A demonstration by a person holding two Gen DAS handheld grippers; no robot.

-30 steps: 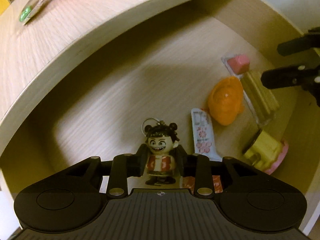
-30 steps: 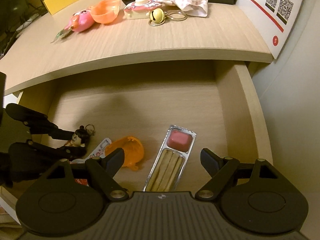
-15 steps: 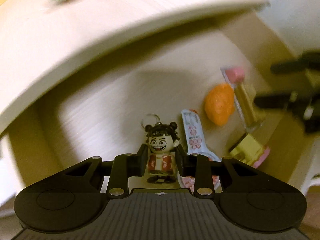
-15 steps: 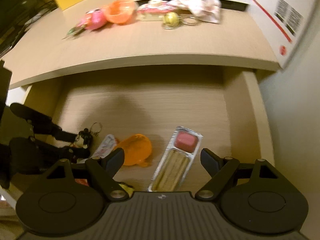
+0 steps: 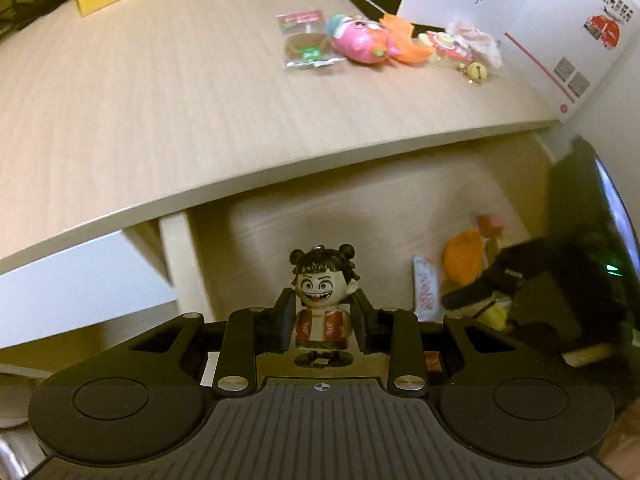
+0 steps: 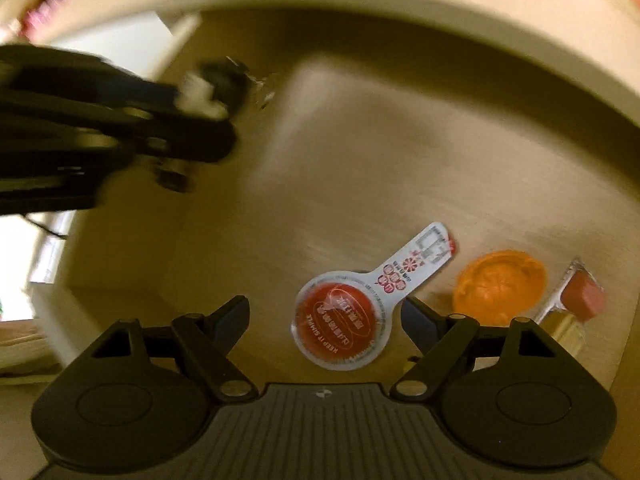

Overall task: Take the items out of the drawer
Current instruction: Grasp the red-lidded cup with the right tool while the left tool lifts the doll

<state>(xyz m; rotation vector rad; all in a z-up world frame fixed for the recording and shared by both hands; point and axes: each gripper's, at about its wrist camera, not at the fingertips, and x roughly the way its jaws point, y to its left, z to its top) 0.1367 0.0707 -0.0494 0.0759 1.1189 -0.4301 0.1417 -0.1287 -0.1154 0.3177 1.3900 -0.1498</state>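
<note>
A small doll figure (image 5: 322, 308) with black hair buns is held between the two fingers of the left gripper (image 5: 322, 320). The fingers are pressed on both sides of its body, so the tongs are closed partway on it. The doll is held upright, above the drawer (image 5: 380, 216) and in front of the desk top (image 5: 160, 100), where other toys and a snack packet (image 5: 306, 38) are already laid.

In the drawer, a round red sauce cup with a long white tab (image 6: 340, 320) is seen lying flat. It lies just ahead of the right gripper (image 6: 324, 316), between its two fingers and a bit nearer the right one. Its long tab is pointed up and to the right, slanted across the gap. The right gripper's tongs are spread wide, and nothing is held or touched by them. This cup is nearer the right hand than the left.

Beside the cup, to the right, an orange bowl-like piece (image 6: 500, 284) and a snack tray with a pink block (image 6: 580, 300) are left in the drawer.
</note>
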